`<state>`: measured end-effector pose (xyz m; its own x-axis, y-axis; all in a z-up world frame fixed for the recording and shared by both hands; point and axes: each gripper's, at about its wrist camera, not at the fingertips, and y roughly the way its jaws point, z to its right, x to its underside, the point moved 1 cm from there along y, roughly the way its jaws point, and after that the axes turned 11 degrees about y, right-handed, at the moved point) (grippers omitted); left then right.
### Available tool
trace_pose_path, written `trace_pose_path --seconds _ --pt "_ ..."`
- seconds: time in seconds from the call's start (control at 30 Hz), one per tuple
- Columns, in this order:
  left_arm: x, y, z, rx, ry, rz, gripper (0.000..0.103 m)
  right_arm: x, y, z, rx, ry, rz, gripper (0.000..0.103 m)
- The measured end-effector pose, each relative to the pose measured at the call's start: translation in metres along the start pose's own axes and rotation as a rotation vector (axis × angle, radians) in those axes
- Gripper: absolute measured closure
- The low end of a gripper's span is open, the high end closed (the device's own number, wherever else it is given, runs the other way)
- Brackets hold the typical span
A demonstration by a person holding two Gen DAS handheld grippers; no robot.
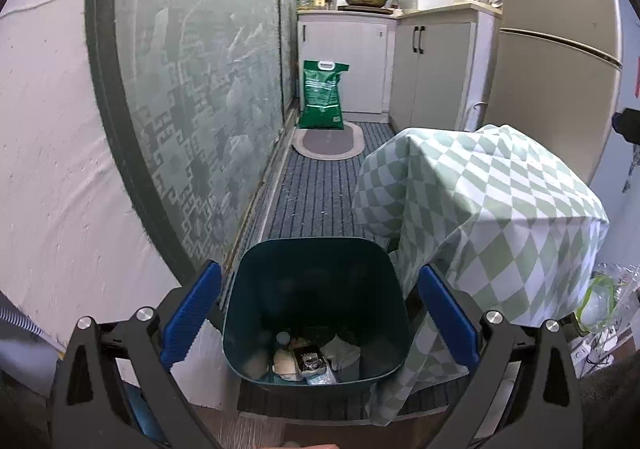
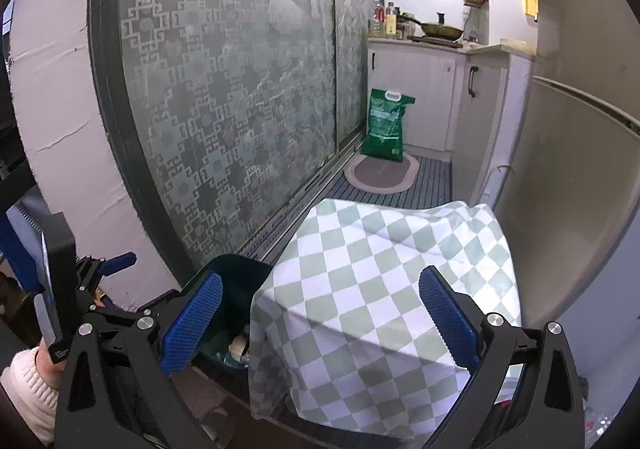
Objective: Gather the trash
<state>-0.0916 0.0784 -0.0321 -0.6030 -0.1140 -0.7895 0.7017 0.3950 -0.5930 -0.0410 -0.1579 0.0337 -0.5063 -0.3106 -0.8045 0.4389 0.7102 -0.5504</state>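
STEP: deposit stage | BIN: dark teal plastic trash bin is standing on the striped floor mat, holding wrappers | JAWS: left gripper and right gripper are hanging spread wide, empty | NEXT: likely locating further litter beside the green-white checked cloth.

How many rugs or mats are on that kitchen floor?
2: a striped blue runner along the floor, and a small oval mat at its far end, before the green bag. The checked cloth may hide others.
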Motion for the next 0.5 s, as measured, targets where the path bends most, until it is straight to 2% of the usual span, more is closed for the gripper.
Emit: trace_pose_path --seconds 0.1,0.5 --pt "0.001 0.005 -0.001 0.009 -0.004 -0.006 0.003 0.001 0.001 0.006 -0.022 0.012 -0.013 0.003" --pt "0.001 0.006 0.001 0.008 -0.008 0.01 0.003 0.006 0.003 0.016 -0.002 0.011 -0.024 0.003"
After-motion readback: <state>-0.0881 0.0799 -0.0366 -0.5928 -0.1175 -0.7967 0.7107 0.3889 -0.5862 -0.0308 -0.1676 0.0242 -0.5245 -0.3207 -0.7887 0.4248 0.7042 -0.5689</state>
